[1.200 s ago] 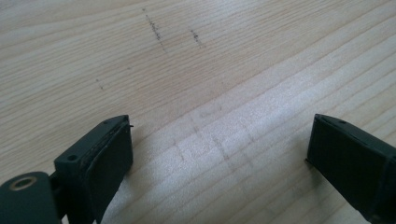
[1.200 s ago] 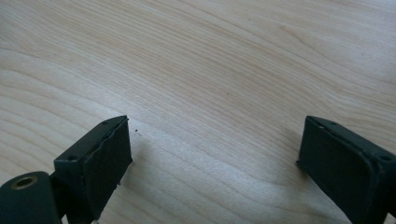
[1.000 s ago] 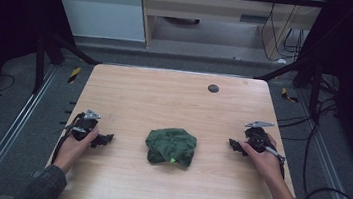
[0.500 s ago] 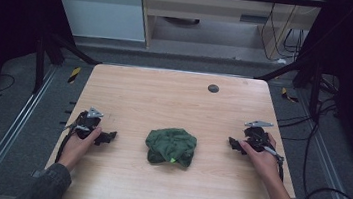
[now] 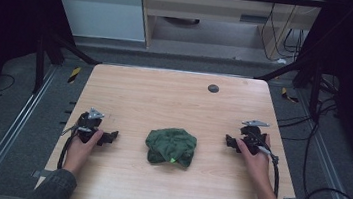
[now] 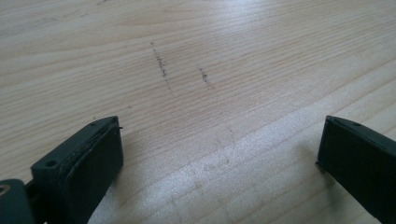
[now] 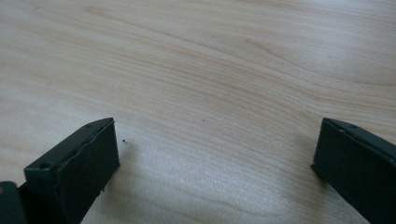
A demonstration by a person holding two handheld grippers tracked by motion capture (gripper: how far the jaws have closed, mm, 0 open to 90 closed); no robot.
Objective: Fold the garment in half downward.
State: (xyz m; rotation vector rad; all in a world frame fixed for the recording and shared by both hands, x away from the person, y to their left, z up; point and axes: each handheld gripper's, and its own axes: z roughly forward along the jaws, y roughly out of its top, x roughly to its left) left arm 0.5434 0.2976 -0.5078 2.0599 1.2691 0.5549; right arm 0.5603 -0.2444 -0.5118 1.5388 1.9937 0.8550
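The counter (image 5: 174, 99) is a pale wooden top with bare grain across most of it, and the crumpled green cloth (image 5: 171, 146) lies in a loose heap near its front middle, between the two hands and well apart from both. The left tool (image 5: 110, 136) rests low on the counter to the cloth's left, and the right tool (image 5: 230, 141) rests to its right; each points inward toward the cloth. Both tools have just been opening, and in the two gripper views the black jaws stand wide apart with bare wood between them, so neither holds anything. The main risk, as a judgement, lies in the cloth itself: it is bunched with no clear edge or corner showing, so a pinch could catch several layers at once or only a shallow fold, and the heap would then lift as a lump or slip free. A tool coming in low and level could also push the cloth across the smooth wood instead of getting a jaw under it. If the hands close in unevenly, one side may drag and twist the cloth. A small dark disc (image 5: 213, 88) near the far edge lies clear of all this.
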